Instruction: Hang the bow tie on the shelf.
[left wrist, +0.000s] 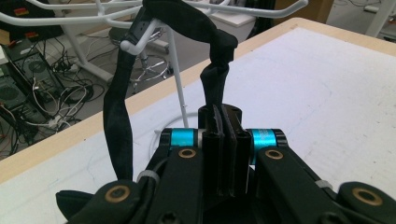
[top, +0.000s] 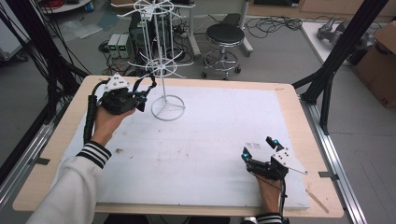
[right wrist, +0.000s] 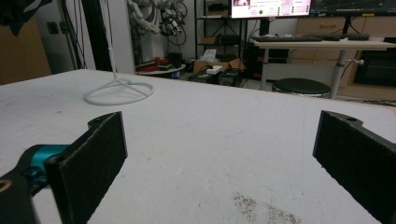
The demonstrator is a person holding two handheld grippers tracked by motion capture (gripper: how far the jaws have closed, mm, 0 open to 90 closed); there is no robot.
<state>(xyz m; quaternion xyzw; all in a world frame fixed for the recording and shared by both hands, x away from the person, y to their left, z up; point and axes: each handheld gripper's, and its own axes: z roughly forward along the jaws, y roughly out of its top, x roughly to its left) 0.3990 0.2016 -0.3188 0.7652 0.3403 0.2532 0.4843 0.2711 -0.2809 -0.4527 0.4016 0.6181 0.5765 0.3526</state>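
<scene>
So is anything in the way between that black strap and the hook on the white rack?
Nothing visible is. The left gripper is shut on the black strap, and the strap's loop already lies draped over a hook of the white rack. The right gripper rests open on the table, well away.

No legible text, labels, brands or numbers anywhere
</scene>
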